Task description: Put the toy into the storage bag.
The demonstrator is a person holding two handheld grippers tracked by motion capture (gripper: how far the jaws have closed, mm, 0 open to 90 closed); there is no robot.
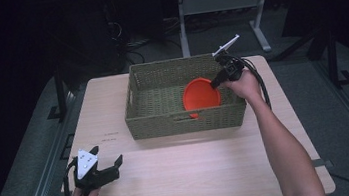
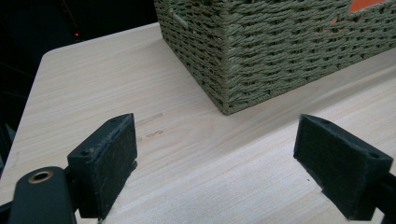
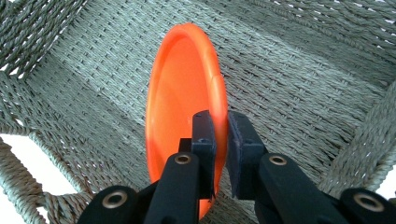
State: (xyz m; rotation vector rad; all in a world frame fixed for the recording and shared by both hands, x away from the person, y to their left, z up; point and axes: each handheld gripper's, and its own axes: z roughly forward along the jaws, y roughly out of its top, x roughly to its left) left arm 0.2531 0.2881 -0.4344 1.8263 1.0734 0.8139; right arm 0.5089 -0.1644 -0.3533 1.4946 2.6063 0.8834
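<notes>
Wooden table (image 1: 196, 171), rimmed basket (image 1: 185, 122), right gripper's (image 1: 219, 79) fingers (image 3: 204, 140) on plate (image 1: 201, 94) edge

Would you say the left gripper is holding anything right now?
No, the left gripper has its jaws wide apart over bare table, nothing between them.

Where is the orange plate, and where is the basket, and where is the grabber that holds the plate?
orange plate (image 1: 201, 96), high view, middle of its face.
basket (image 1: 185, 122), high view, near woven wall.
right gripper (image 3: 221, 135), right gripper view, between its jaw tips, clamped on the plate's rim.
</notes>
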